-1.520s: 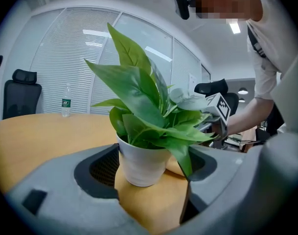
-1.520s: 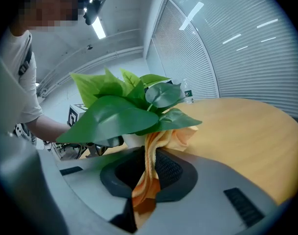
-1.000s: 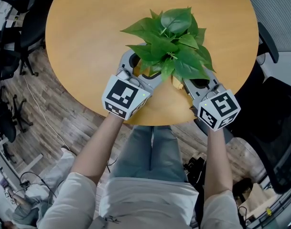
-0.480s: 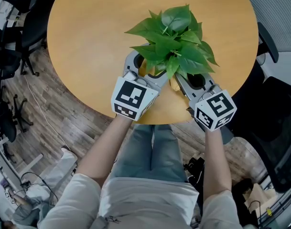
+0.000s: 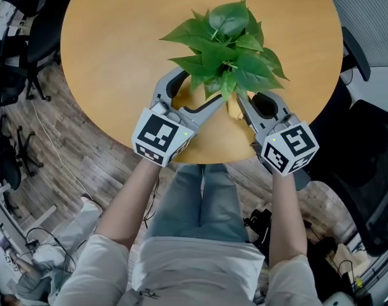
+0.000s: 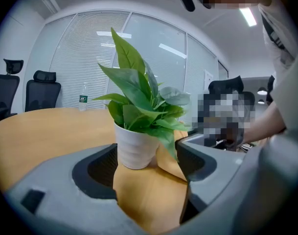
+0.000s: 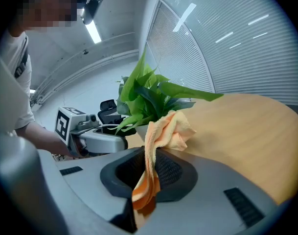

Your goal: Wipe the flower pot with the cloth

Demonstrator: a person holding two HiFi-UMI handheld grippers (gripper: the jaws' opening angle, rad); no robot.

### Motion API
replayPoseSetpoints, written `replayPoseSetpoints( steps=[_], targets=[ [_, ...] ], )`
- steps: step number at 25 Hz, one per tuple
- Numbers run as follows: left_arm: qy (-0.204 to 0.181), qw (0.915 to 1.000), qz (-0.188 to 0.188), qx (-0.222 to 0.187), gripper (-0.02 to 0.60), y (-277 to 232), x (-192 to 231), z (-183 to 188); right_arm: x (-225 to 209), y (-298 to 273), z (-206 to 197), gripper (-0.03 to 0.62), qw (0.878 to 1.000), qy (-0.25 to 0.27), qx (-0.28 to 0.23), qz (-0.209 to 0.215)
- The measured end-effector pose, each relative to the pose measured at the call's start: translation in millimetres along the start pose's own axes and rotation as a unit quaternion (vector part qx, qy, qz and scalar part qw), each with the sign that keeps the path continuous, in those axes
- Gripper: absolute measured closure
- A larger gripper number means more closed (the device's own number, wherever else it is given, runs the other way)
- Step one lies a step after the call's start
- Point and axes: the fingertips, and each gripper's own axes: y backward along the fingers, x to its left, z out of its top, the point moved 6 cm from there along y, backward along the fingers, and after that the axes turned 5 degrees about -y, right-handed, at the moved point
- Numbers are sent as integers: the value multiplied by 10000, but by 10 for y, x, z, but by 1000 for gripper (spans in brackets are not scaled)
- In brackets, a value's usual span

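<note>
Left tongs (image 6: 145, 148): wide apart. I have one jaw on each side of the flower pot (image 6: 134, 151), and as far as I can see the pads do not press on it.
Right tongs (image 7: 149, 173): pinched shut on the cloth (image 7: 163, 131). A folded strip runs down between the jaws and the bunched end sticks out ahead.
Cloth contact: the bunched end lies against the side of the pot nearest my right tongs, low down under the leaves (image 5: 225, 43).
Pot: white and ribbed. It stands upright on the round desk (image 5: 117, 43) near the edge closest to me, between my two tools.
Done so far: the cloth is picked up and brought to the pot. I judge the wiping to be under way on that one side.
Left to do: the far side and the side by my left tongs show no cloth on them. I see no dirt on the pot, so I cannot judge how clean it is.
Next, I think: brace the pot with the left tongs and work the cloth round it.
</note>
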Motion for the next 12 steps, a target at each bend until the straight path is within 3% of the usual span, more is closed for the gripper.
replayPoseSetpoints(
  steps=[7, 9, 12],
  targets=[
    [333, 9994, 108, -16, 229, 389, -135, -4, 52, 355, 4, 546, 9988, -281, -58, -390],
    [381, 9991, 153, -41, 290, 518, -167, 52, 91, 492, 33, 546, 9981, -358, -29, -500],
    [508, 9985, 180, -5, 450, 695, -252, 149, 195, 704, 126, 546, 9974, -399, -19, -595]
  ],
)
